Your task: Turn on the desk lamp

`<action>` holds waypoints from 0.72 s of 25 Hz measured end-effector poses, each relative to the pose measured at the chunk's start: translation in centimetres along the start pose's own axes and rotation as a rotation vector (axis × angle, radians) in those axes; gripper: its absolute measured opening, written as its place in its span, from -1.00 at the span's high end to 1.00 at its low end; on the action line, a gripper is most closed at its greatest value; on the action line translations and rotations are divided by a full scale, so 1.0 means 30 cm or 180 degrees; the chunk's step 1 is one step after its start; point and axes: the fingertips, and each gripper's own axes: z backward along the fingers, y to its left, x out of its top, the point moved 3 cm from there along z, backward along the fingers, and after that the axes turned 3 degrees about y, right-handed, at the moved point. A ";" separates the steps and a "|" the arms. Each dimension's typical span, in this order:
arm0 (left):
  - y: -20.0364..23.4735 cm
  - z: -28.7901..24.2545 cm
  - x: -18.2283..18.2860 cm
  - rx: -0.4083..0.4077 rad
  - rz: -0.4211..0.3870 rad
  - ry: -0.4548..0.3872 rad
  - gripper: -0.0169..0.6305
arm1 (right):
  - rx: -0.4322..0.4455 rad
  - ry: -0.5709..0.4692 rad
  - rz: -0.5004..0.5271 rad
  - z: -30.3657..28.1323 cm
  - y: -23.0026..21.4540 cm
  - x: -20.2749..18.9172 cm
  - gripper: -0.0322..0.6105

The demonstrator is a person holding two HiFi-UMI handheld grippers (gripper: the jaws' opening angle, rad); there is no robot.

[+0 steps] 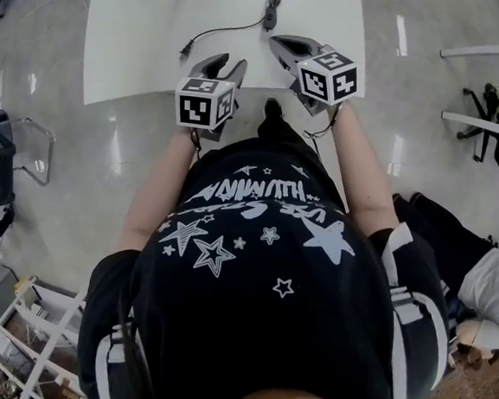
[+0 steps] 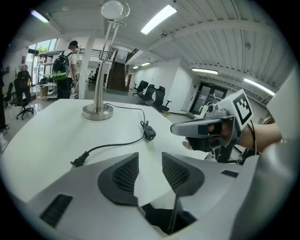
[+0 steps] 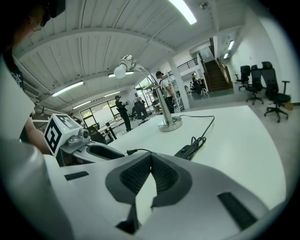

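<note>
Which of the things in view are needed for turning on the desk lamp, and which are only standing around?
Needed: desk lamp, inline switch on its cord, loose plug lying on the table.
Only standing around: office chairs, person with a backpack.

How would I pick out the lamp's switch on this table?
On the white table, find the lamp's round metal base. Follow its black cord: the switch is the small block partway along, not the plug at the loose end.

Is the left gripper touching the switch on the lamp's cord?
Apart. The left gripper view shows bare table between the switch and the left gripper, whose jaws stand open and empty.
</note>
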 end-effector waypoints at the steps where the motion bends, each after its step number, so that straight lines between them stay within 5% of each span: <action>1: 0.004 0.027 -0.005 -0.0001 0.0003 -0.0036 0.48 | -0.0016 -0.0020 -0.0003 0.006 0.023 -0.006 0.88; 18: 0.138 0.492 -0.021 -0.0054 -0.0002 -0.0824 0.49 | -0.0443 -0.0266 -0.0312 0.126 0.427 -0.217 0.88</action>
